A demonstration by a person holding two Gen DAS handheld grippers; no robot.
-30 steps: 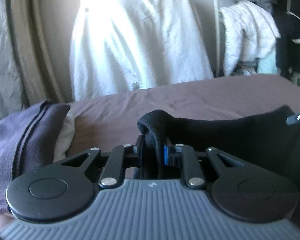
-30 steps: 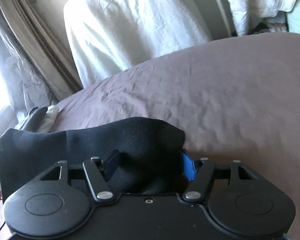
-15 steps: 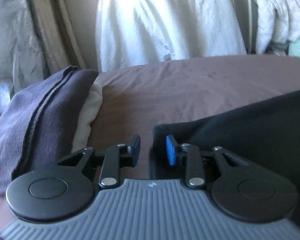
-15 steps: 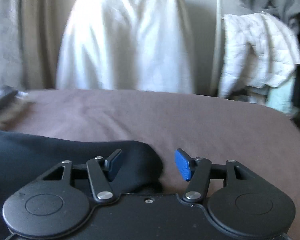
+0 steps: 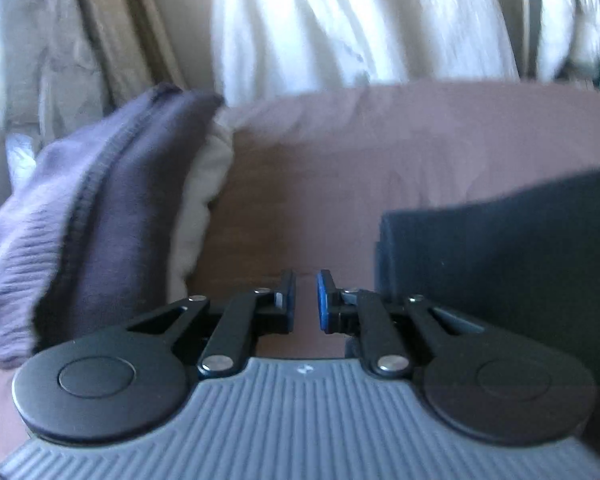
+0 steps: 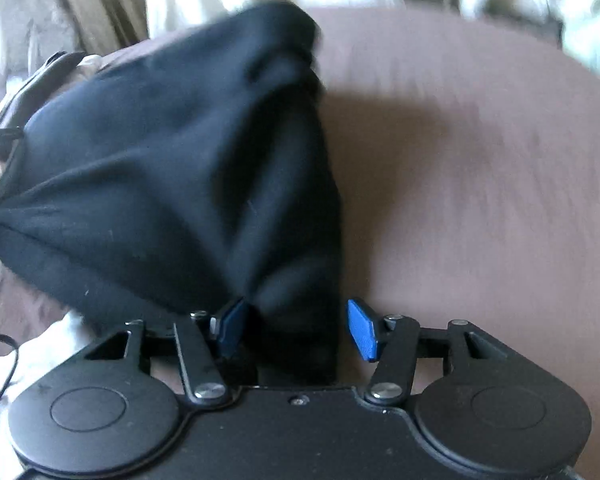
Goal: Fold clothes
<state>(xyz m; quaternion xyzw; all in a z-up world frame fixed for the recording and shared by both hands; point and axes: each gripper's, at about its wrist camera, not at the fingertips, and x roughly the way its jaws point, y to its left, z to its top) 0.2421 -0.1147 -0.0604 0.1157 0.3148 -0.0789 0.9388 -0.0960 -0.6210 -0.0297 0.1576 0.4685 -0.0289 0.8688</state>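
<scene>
left gripper (image 5: 303,300) nearly clenched and closing on nothing, right gripper (image 6: 296,330) jaws apart, black garment (image 6: 180,152) bunched between them, brown bed (image 6: 480,168)

Left lets go of black garment, right takes a fresh grab

A sec ago the left gripper (image 5: 304,300) was clamped on a bunched edge of the black garment (image 5: 508,248); now its jaws are empty and closing to a thin gap over bare bed sheet (image 5: 300,200), garment lying just to the right, purple folded cloth (image 5: 80,232) looming bigger at left. Right gripper (image 6: 296,328): half a sec ago its jaws hung open at the garment's rounded end near the bed's front edge; now a gathered fold sits between the pads (image 6: 362,330), right pad apart from it, cloth heaped up toward the far edge.
</scene>
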